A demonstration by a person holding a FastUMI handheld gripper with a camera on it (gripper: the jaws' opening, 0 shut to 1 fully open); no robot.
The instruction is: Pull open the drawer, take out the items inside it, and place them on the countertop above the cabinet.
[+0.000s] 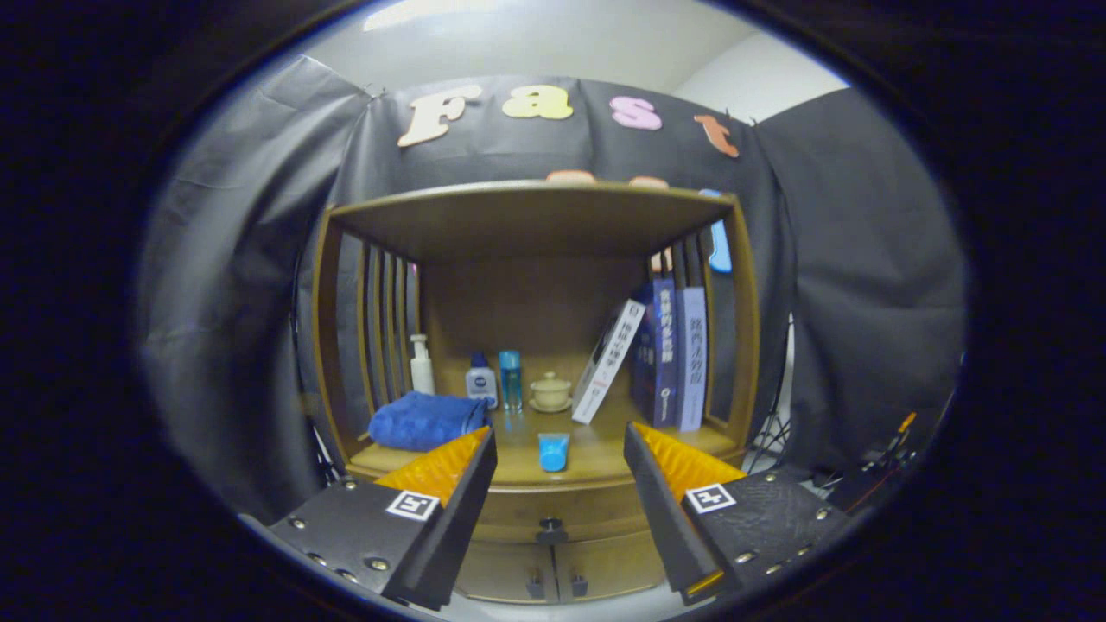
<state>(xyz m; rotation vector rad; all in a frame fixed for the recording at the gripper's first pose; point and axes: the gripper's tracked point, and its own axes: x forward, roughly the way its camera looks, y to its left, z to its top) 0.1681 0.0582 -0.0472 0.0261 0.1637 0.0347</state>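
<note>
Gripper (560, 458) gapes; drawer (553, 517) beyond, closed, long axis crosswise.

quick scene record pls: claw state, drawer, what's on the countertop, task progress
claw: open, holding nothing, held back from the cabinet
drawer: shut, knob between the fingers, untouched
countertop: blue towel beside the pump bottle; two small bottles; lidded cup; blue tube near the front edge
books: two upright, one leaning on them
doors: two below the drawer, shut
progress: drawer not yet pulled; its contents hidden
</note>
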